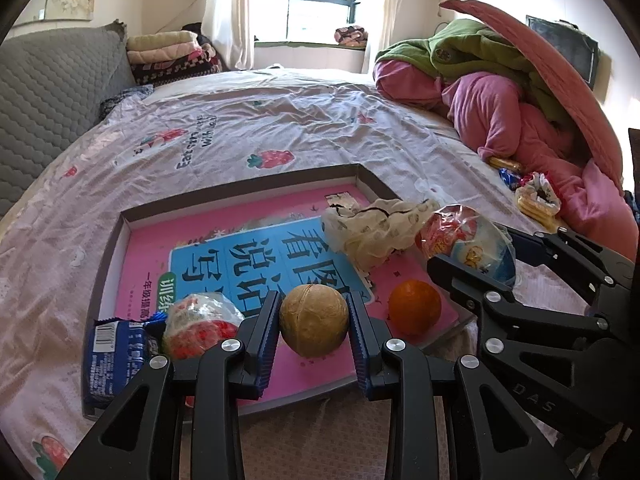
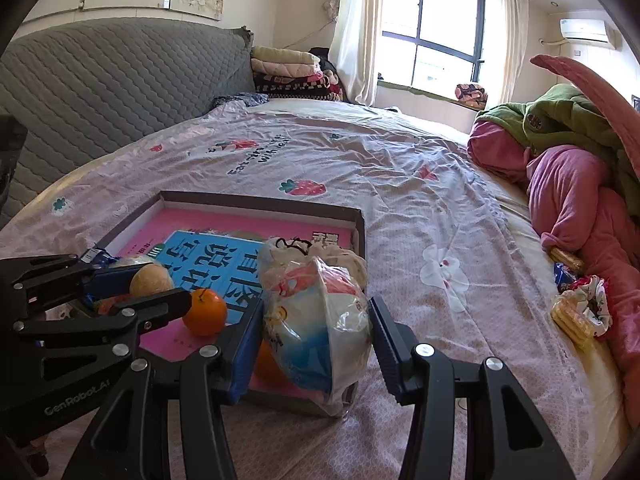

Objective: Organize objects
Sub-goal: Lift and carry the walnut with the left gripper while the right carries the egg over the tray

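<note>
A shallow box tray (image 1: pixel 120 236) with a pink book in it lies on the bed. My left gripper (image 1: pixel 313 320) is shut on a tan ball (image 1: pixel 314 320) just above the book; it also shows in the right wrist view (image 2: pixel 150 280). An orange (image 1: pixel 415 307) sits on the book to its right. My right gripper (image 2: pixel 316 332) is around a clear snack bag (image 2: pixel 316 320) at the tray's near right corner, its fingers (image 2: pixel 386 332) touching or nearly touching the bag. A cream cloth (image 1: pixel 372 232) lies behind the bag.
A blue snack pack (image 1: pixel 114 354) and a red-white bag (image 1: pixel 200 328) lie at the tray's left. Biscuit packs (image 2: pixel 578 312) lie on the bed by a pile of pink and green bedding (image 2: pixel 572 184). A grey headboard (image 2: pixel 100 92) stands at the left.
</note>
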`<state>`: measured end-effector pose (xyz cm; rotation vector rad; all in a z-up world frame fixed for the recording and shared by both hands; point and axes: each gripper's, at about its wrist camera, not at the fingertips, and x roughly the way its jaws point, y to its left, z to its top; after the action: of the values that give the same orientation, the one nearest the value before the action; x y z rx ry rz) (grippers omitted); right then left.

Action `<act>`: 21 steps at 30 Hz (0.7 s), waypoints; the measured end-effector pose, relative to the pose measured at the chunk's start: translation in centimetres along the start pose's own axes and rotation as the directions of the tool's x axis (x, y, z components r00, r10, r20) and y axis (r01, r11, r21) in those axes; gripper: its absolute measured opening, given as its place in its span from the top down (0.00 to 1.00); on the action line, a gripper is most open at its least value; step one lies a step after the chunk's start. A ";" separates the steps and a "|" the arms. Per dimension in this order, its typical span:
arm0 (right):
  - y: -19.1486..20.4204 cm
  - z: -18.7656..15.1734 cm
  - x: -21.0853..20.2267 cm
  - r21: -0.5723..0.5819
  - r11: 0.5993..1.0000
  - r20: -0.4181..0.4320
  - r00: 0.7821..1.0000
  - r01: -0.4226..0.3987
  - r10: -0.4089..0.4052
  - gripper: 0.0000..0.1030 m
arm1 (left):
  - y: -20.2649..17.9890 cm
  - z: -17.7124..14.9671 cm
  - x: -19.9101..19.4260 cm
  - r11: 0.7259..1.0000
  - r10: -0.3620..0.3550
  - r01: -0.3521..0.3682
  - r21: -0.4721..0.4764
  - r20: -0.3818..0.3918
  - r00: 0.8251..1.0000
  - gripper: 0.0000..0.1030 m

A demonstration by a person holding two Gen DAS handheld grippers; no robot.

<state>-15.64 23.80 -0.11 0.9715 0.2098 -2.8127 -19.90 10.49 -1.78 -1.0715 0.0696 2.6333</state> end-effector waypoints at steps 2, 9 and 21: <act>0.0 -0.1 0.3 0.001 1.000 -0.003 1.000 0.006 -0.006 0.50 | -0.1 -0.1 0.2 1.000 -0.002 0.002 0.004 -0.001 1.000 0.68; 0.0 -0.8 1.2 -0.004 1.000 -0.024 0.999 0.022 -0.022 0.50 | -0.5 -0.4 0.6 1.000 -0.012 0.012 0.009 -0.005 1.000 0.68; -0.4 -0.8 1.8 0.018 0.999 -0.025 0.999 0.027 -0.027 0.49 | -0.5 -0.9 1.8 1.000 -0.018 0.017 -0.006 -0.029 0.999 0.68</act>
<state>-16.66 24.19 -1.77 1.0157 0.2013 -2.8330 -20.35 11.25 -3.61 -1.1079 0.0587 2.6041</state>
